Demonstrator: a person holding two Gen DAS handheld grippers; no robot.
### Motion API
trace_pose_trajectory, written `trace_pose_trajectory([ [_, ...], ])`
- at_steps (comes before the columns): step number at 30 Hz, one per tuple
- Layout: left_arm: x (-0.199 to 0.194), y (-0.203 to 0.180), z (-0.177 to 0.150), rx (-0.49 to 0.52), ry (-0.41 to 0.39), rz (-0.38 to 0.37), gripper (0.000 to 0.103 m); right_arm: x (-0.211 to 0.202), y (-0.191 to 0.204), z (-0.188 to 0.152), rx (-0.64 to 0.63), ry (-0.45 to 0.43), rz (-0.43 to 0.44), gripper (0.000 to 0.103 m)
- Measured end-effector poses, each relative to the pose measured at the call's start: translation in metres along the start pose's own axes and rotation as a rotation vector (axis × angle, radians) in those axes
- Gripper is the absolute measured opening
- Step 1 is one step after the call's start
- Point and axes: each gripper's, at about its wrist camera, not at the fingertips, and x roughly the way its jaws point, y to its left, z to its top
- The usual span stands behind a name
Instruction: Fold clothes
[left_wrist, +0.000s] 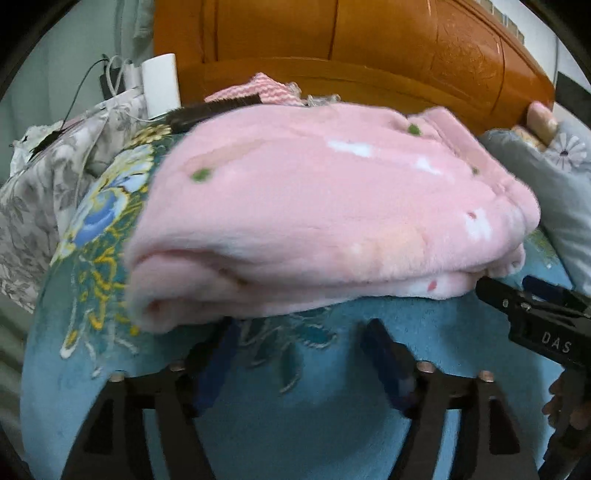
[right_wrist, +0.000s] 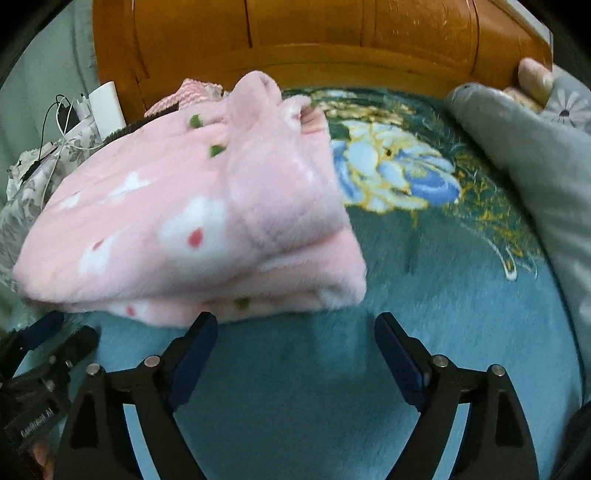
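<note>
A folded pink fleece garment (left_wrist: 325, 206) with white flowers and green dots lies in a thick bundle on the blue floral blanket (left_wrist: 295, 406). My left gripper (left_wrist: 301, 328) is open just in front of the bundle's near edge, with nothing between its fingers. In the left wrist view, the right gripper (left_wrist: 517, 306) pokes in at the bundle's right corner. In the right wrist view the garment (right_wrist: 184, 221) fills the left half. My right gripper (right_wrist: 295, 321) is open at the garment's near right corner and holds nothing. The left gripper (right_wrist: 48, 339) shows at the lower left.
An orange wooden headboard (left_wrist: 351, 48) stands behind the bed. A grey pillow (right_wrist: 535, 166) lies at the right. At the left are a white cylinder (left_wrist: 160, 83), cables and a grey floral cloth (left_wrist: 44, 192). A pink striped cloth (left_wrist: 269, 90) sits behind the bundle.
</note>
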Motion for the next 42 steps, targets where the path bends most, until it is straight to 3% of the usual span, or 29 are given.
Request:
trace_pose_trajectory([
  [3,0.007,-0.008,-0.003,0.048,0.007,0.034,0.092,0.008,0.000,-0.002,-0.005,-0.015,-0.011,0.088],
  [7,0.013,-0.007,-0.003,0.038,0.017,0.043,0.103,0.011,-0.001,-0.004,-0.009,-0.024,-0.021,0.090],
  [12,0.015,-0.005,-0.004,0.038,0.008,0.049,0.103,0.012,0.005,-0.008,-0.016,-0.018,-0.053,0.095],
  [42,0.012,-0.010,-0.011,0.038,0.000,0.038,0.103,0.013,0.002,-0.010,-0.004,-0.020,-0.041,0.097],
])
